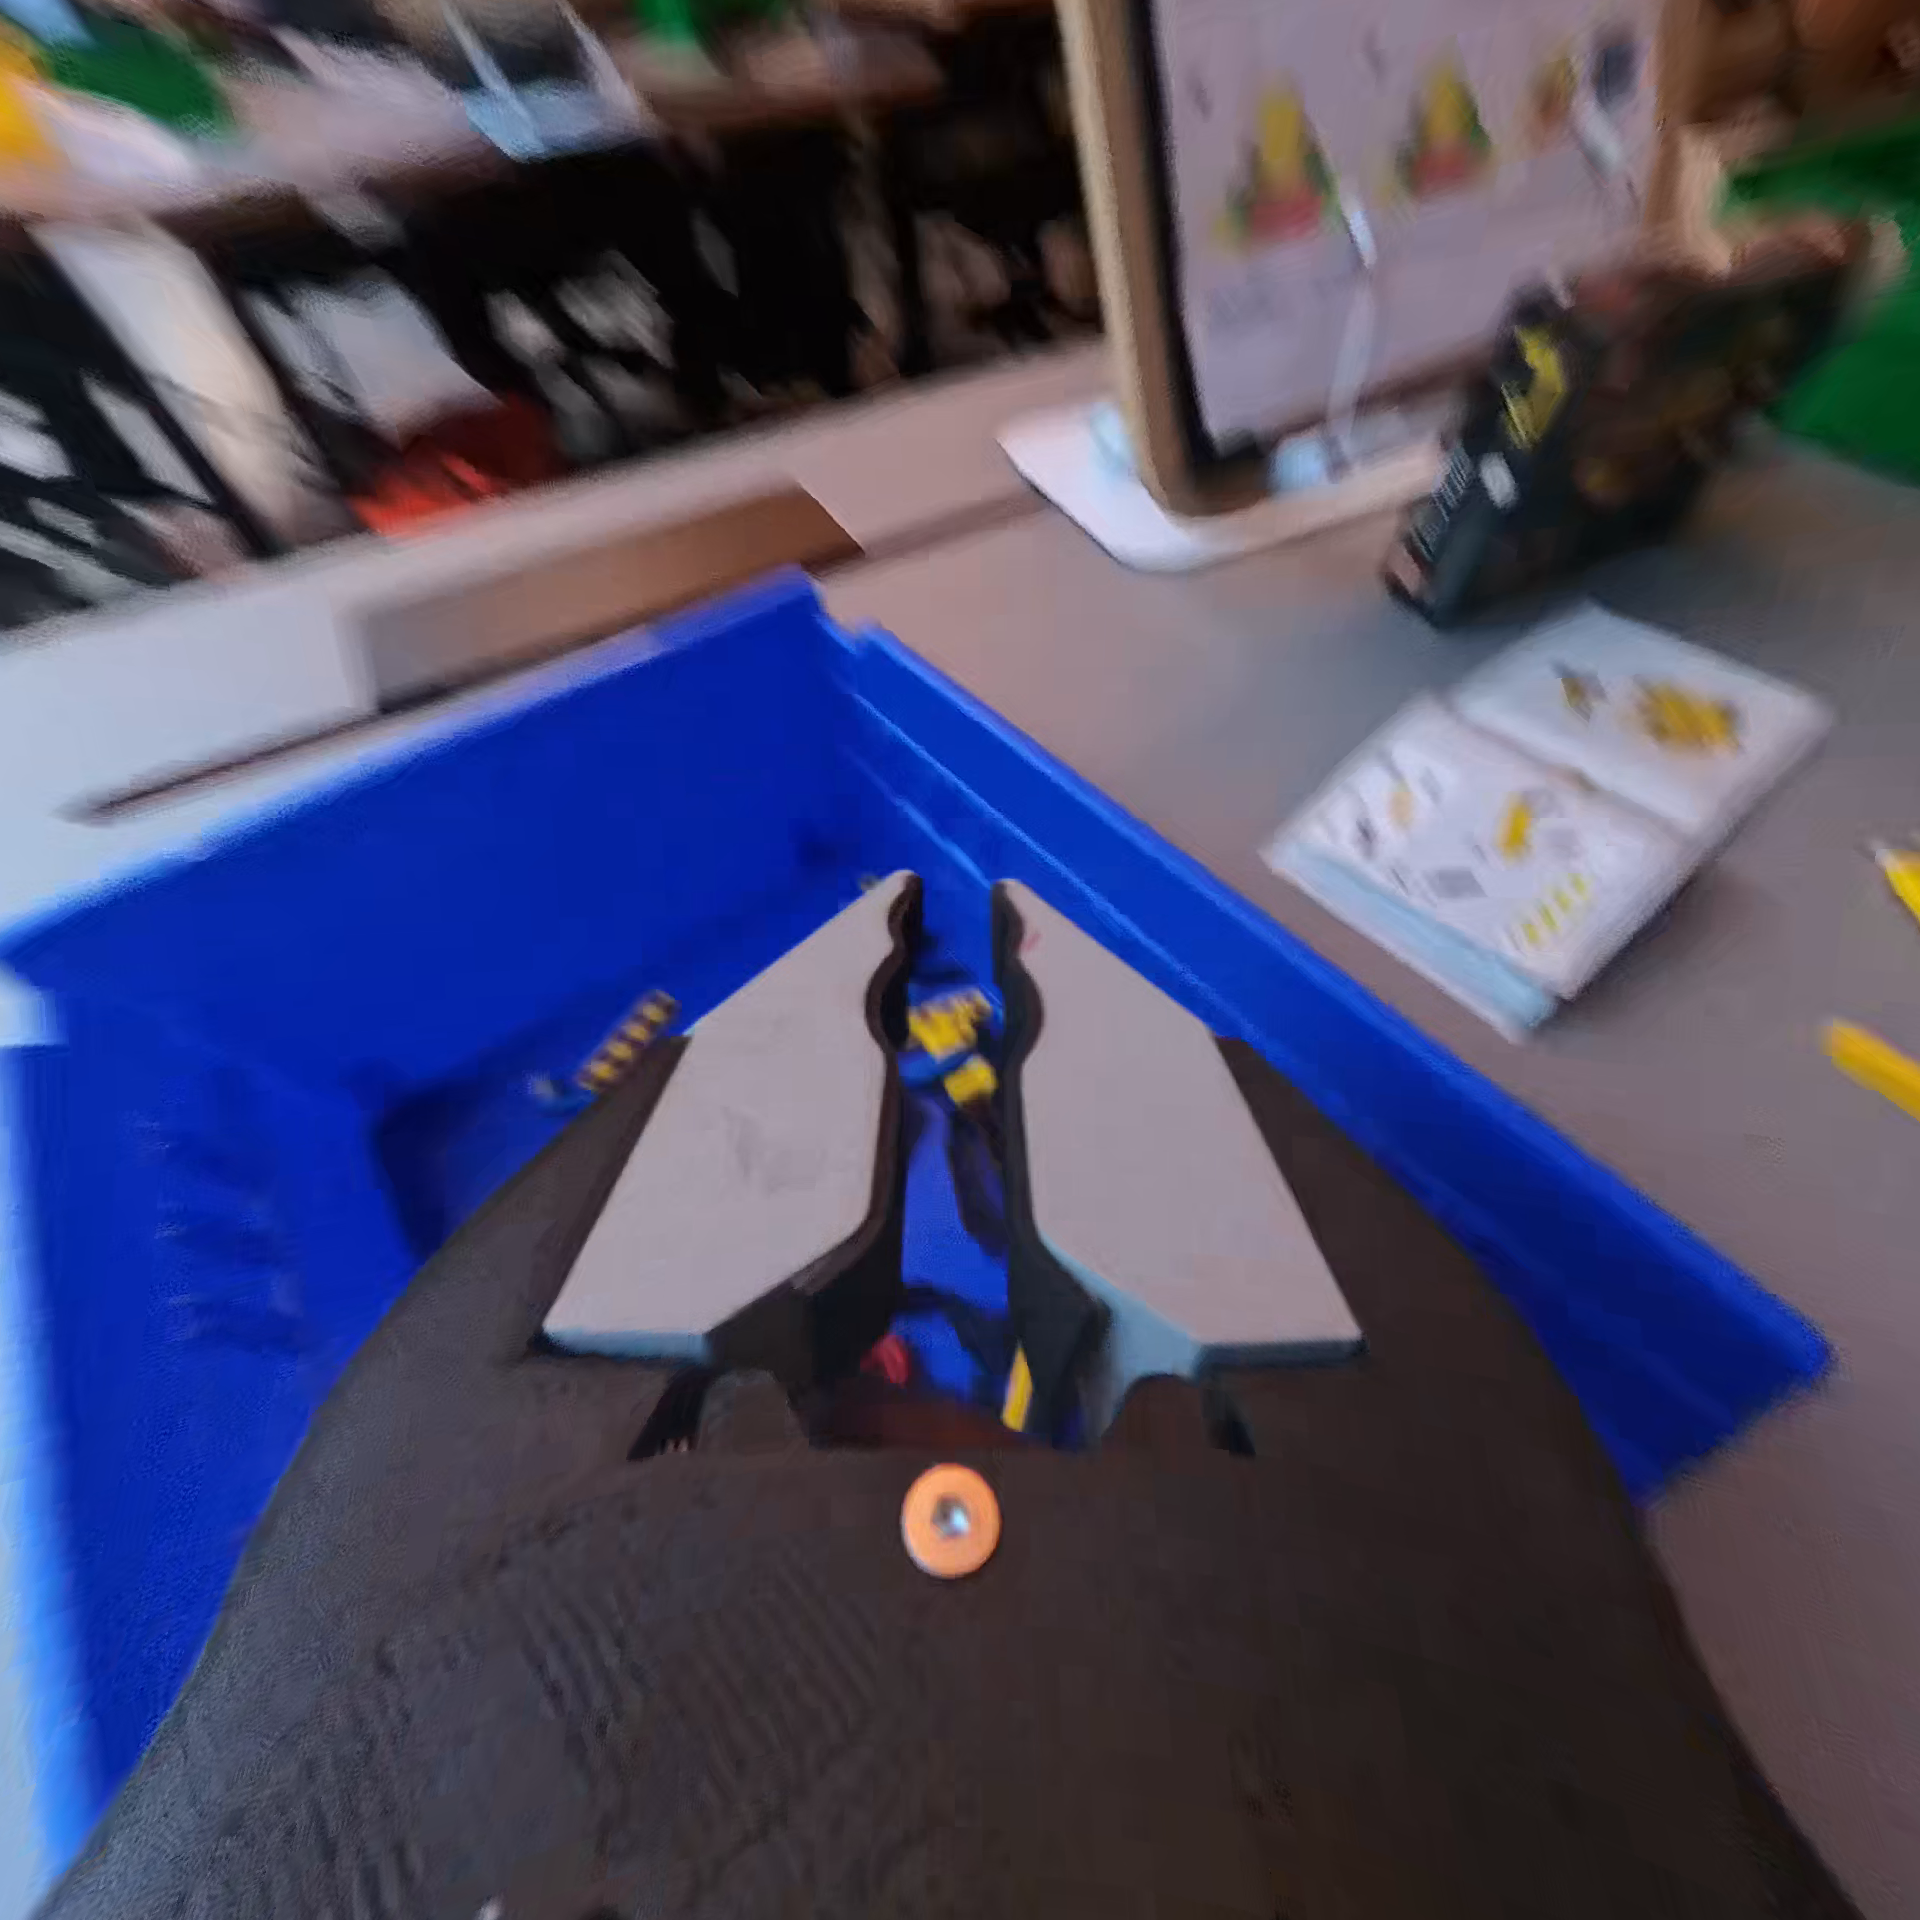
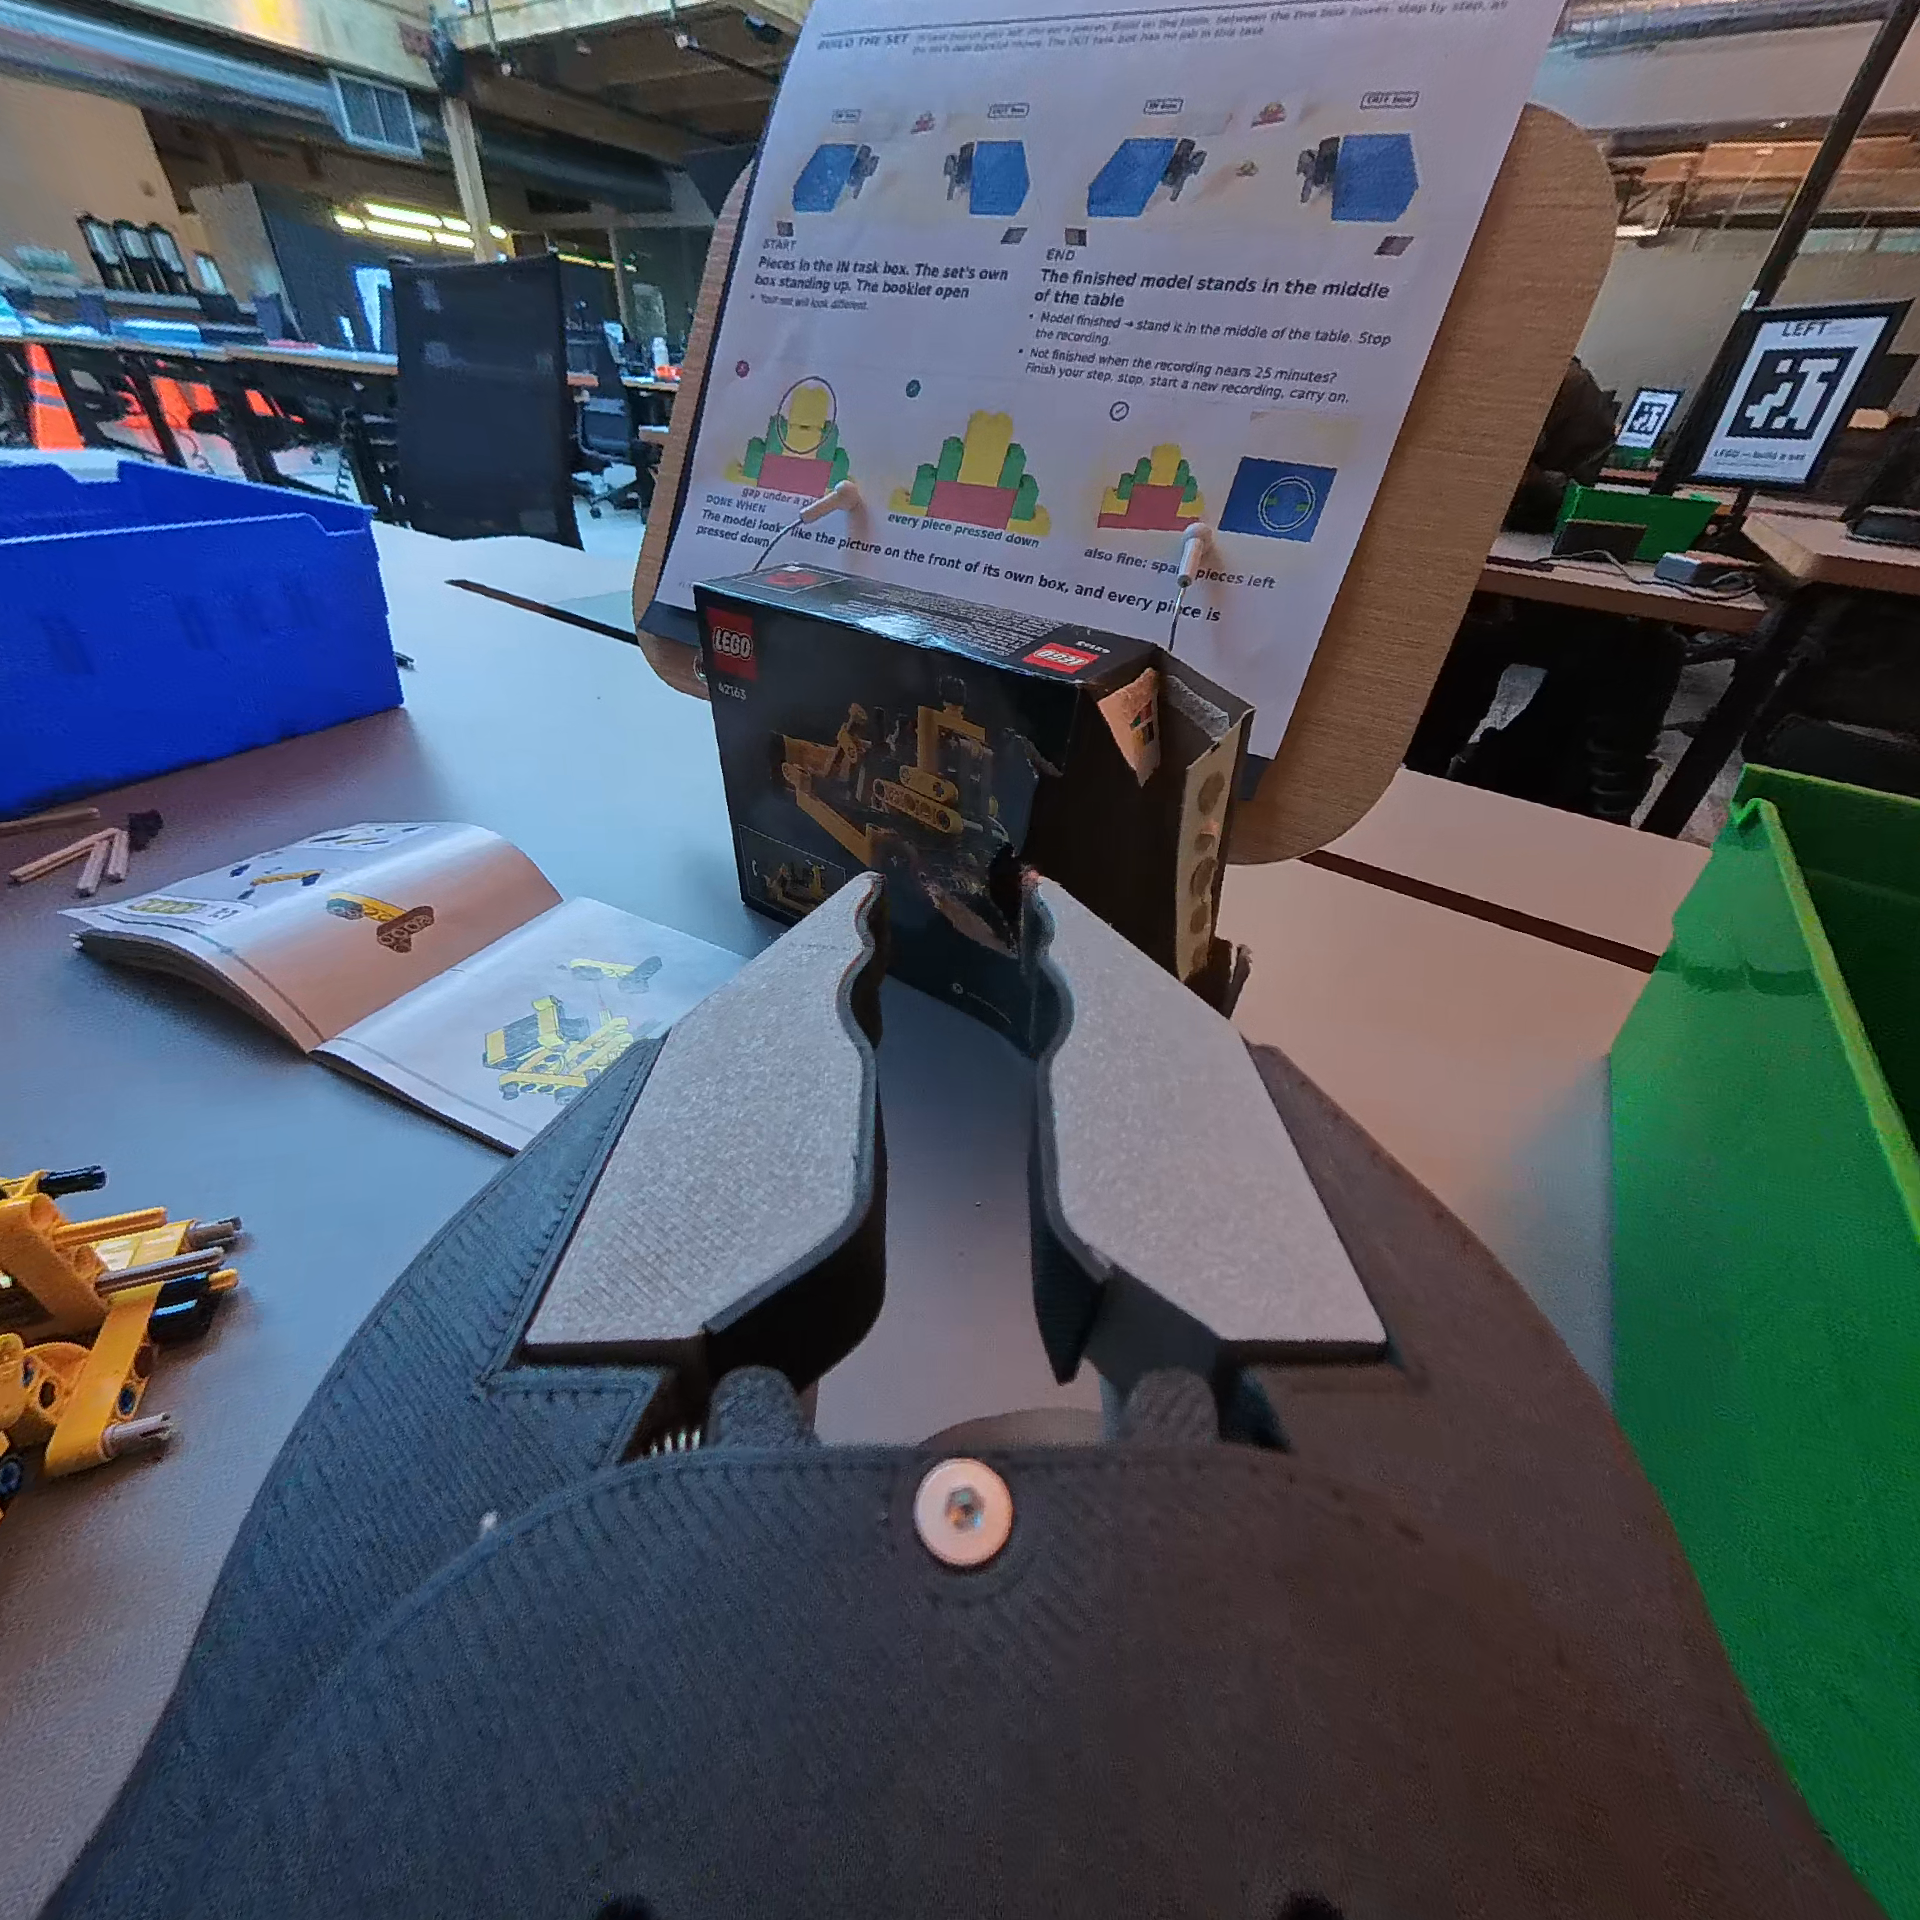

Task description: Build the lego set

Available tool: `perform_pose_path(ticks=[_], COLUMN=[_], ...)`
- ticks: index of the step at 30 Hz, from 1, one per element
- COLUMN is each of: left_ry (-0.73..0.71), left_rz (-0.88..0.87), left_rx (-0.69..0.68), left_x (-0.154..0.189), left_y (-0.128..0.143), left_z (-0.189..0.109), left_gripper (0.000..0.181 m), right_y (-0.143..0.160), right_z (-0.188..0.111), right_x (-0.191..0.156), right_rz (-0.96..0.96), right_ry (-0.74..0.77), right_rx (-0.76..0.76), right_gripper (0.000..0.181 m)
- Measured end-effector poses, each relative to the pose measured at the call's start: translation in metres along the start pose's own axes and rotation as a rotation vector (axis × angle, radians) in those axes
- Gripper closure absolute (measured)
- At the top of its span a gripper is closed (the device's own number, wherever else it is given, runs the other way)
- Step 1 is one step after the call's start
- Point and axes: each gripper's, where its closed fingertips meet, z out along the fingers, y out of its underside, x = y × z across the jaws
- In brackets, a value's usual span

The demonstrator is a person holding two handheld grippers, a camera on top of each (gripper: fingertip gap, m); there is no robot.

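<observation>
The left wrist view is blurred by motion. My left gripper (image 1: 954, 896) hangs over the blue bin (image 1: 1195, 935), jaws a narrow gap apart, nothing clearly held. Small yellow and black Lego pieces (image 1: 951, 1034) lie in the bin below the gap, with a yellow beam (image 1: 629, 1039) to the left. My right gripper (image 2: 956, 904) is open and empty above the grey table (image 2: 582, 727), pointing at the upright black Lego box (image 2: 894, 769). The partly built yellow model (image 2: 73, 1309) lies at the left edge. The open booklet (image 2: 395, 956) lies left of the gripper and also shows in the left wrist view (image 1: 1538, 810).
A green bin (image 2: 1766, 1195) stands close on the right. A wooden board with a printed sheet (image 2: 1091, 312) stands behind the box. The blue bin (image 2: 177, 623) is at far left, with small sticks (image 2: 83, 857) beside it. Yellow pieces (image 1: 1881, 1070) lie on the table. My right tips are about 55 cm from the yellow beam (image 1: 629, 1039), my left tips only 15 cm. From my right tips it is roughly 20 cm to the partly built yellow model (image 2: 73, 1309); from my left, 35 cm.
</observation>
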Motion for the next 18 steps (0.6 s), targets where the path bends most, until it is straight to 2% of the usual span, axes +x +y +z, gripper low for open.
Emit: perform_pose_path(ticks=[1,4,6,9,14,17,18], left_ry=[0.068,0.12,0.203,0.326,0.394,0.408,0.41], left_rz=[0.021,0.199,0.254,0.304,0.425,0.488,0.502], left_rx=[-0.086,-0.28,-0.379,-0.457,-0.571,-0.659,-0.66], left_x=[0.01,0.019,0.028,0.042,0.048,0.048,0.048], left_y=[0.015,0.049,0.063,0.071,0.086,0.098,0.098], left_z=[0.004,0.01,0.01,0.012,0.027,0.032,0.034], left_gripper=[0.162,0.163,0.165,0.17,0.165,0.166,0.171], right_y=[0.0,0.0,-0.001,0.0,-0.001,-0.001,-0.001], right_z=[0.0,0.0,-0.001,-0.001,-0.003,-0.004,-0.004], right_x=[0.001,0.002,0.002,0.002,0.0,-0.001,-0.001], right_rz=[0.005,0.011,0.006,0.001,0.001,0.001,0.003], right_ry=[0.002,0.009,0.014,0.016,0.014,0.015,0.014], right_rx=[-0.001,0.003,0.005,0.004,0.004,0.007,0.006], right_gripper=[0.16,0.16,0.16,0.16,0.159,0.16,0.16])
